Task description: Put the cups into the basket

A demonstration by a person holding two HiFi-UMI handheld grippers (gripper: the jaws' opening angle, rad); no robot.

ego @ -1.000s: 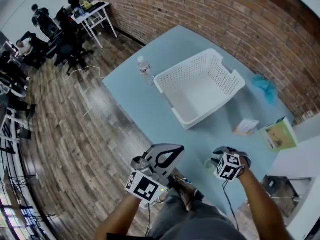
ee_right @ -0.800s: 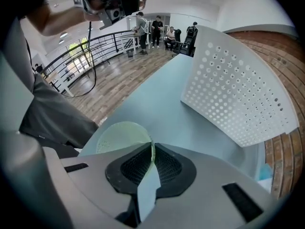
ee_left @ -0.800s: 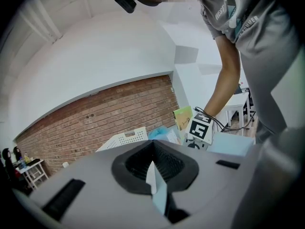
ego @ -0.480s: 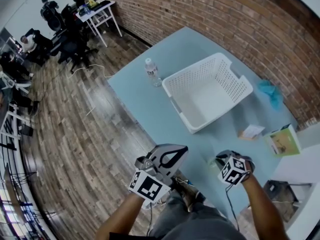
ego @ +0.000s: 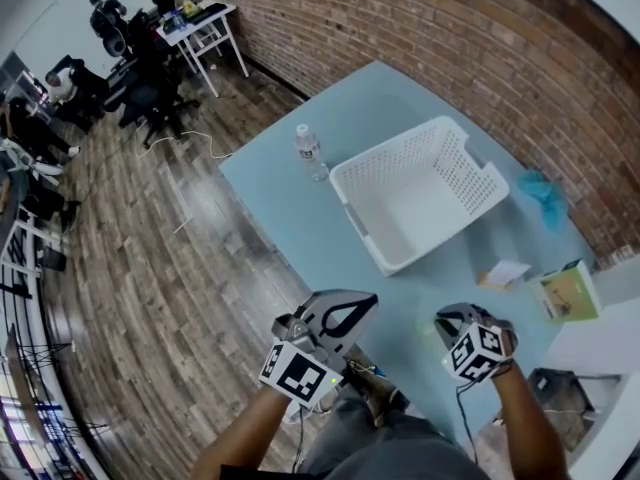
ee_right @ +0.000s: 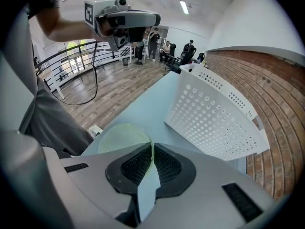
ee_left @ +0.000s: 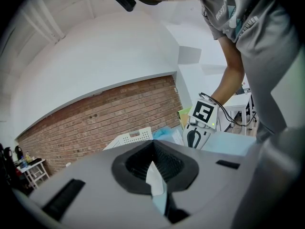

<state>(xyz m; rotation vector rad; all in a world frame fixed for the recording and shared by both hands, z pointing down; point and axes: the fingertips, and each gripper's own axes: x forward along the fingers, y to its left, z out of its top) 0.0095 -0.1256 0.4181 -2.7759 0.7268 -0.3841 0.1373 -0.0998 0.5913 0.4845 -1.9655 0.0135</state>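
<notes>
A pale green see-through cup hangs from my right gripper, whose jaws have just been closing and now pinch its thin rim between the pads. In the head view that right gripper is over the near end of the blue table, short of the white perforated basket; the cup barely shows there. The basket is empty and lies just ahead and to the right. My left gripper is held off the table's near edge, jaws together and nothing in them. It points level toward the basket.
A water bottle stands at the basket's left corner. A blue cloth, a small card and a green box lie on the right of the table. Wooden floor is to the left, with people at desks far off.
My right gripper has shut on the cup's rim and lifted it off the table. The left gripper has stayed put.
</notes>
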